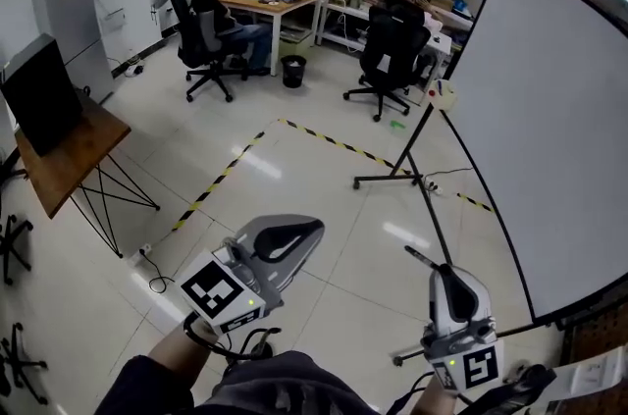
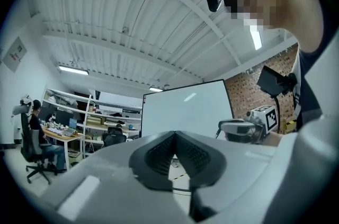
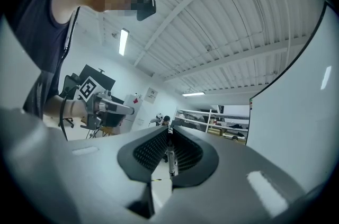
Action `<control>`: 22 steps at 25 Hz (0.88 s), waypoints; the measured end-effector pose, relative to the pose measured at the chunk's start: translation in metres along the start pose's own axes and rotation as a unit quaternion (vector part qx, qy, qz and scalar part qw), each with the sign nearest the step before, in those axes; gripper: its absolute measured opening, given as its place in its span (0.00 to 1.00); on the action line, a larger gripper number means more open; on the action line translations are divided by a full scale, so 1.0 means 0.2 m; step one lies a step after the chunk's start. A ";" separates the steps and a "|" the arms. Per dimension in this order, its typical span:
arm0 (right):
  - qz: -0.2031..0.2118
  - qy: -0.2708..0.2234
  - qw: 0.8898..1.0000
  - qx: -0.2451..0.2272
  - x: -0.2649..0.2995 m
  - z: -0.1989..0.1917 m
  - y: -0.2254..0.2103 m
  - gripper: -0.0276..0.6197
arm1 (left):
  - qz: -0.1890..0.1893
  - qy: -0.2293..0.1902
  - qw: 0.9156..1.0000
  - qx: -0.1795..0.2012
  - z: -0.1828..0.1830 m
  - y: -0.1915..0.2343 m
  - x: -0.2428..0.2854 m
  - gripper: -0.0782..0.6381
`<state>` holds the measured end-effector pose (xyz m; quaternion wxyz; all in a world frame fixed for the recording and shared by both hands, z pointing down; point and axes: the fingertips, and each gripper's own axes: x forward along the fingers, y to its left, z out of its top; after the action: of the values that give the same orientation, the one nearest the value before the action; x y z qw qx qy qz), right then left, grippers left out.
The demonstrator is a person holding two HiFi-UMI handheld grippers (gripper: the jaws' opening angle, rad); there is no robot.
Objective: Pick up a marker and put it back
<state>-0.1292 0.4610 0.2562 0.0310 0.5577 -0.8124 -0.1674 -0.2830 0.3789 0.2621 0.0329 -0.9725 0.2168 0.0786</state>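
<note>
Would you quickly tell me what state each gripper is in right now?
The left gripper is shut, with nothing between its jaws.
The right gripper is shut on the marker.

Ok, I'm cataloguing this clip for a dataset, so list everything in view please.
whiteboard: one, white with black frame, right side, on a floor stand
wooden table: one, brown top, black legs, far left
office chairs: two, black, at the far desks, each with a seated person
bin: one, black, beside the far desk
floor tape: yellow-black stripes, mid floor
marker: one, slim, dark tip, clamped in right gripper
left gripper: grey, jaws together, empty
right gripper: grey, jaws closed on the marker
</note>
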 end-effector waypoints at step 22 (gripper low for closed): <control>-0.025 0.042 0.999 -0.022 0.25 -0.02 0.23 0.09 | -0.019 -0.023 1.000 0.000 0.03 0.34 -0.23 0.12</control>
<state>-0.1884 0.4285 0.2677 0.0731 0.5833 -0.7926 -0.1620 -0.3538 0.3382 0.2617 0.0392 -0.9743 0.1978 0.1007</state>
